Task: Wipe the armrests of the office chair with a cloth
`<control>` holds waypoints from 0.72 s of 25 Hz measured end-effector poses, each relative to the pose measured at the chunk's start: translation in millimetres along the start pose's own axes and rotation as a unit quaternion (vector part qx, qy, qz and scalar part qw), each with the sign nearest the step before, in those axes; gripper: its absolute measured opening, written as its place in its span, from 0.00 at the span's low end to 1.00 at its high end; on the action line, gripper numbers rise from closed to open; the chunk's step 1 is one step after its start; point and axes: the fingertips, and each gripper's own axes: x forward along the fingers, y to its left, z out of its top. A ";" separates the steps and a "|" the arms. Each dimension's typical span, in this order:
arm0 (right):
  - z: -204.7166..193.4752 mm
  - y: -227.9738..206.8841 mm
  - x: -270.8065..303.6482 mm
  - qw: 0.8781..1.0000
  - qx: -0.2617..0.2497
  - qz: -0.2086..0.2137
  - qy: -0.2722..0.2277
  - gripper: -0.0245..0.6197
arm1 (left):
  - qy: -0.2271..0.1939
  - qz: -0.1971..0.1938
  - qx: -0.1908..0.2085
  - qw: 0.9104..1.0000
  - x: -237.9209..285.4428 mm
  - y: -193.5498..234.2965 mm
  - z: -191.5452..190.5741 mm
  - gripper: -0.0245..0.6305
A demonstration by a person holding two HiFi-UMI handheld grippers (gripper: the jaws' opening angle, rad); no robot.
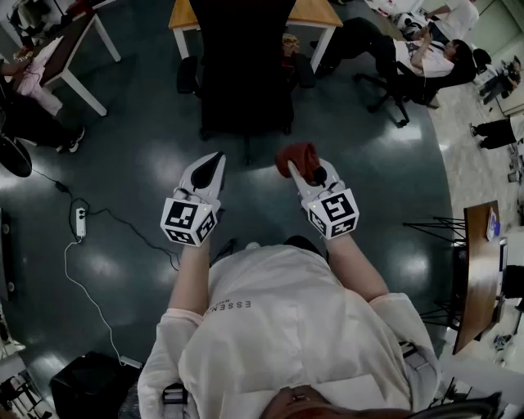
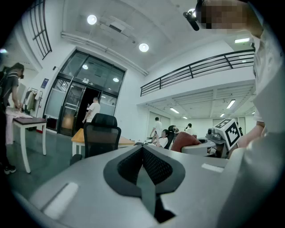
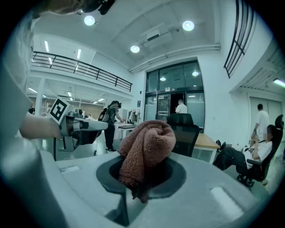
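Right gripper is clamped on the bunched reddish cloth; left gripper is closed on nothing. Both are well short of the office chair, so I'd step in first, then press the cloth flat along an armrest. Head view shows both armrests. The gripper views mostly catch the chair's back, I think.

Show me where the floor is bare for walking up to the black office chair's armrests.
Bare floor lies between the office chair and the white-legged table, and between the chair and the seated person. Crowded: the wooden desk right behind it, and the power strip cable lower left.
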 end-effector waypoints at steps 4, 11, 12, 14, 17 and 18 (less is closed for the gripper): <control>-3.8 1.7 -1.0 1.000 -0.001 -0.003 0.002 0.12 | 0.003 -0.002 -0.006 1.000 -0.3 1.0 -5.4 0.06; -5.0 4.6 0.4 1.000 -0.001 -0.007 0.001 0.12 | 0.008 -0.006 -0.012 1.000 -0.5 3.4 -10.8 0.07; -4.9 4.6 0.9 1.000 0.002 -0.009 -0.002 0.12 | 0.008 -0.006 -0.012 1.000 -0.8 4.4 -11.2 0.06; -4.4 3.8 2.1 1.000 0.009 -0.013 -0.008 0.12 | 0.008 -0.005 -0.013 1.000 -1.0 6.9 -11.7 0.07; -4.5 1.7 4.1 1.000 0.016 -0.015 -0.010 0.12 | 0.007 -0.001 -0.015 1.000 0.0 10.9 -11.4 0.06; -4.7 1.2 4.6 1.000 0.018 -0.014 -0.009 0.12 | 0.007 0.000 -0.016 1.000 -0.1 12.3 -11.4 0.06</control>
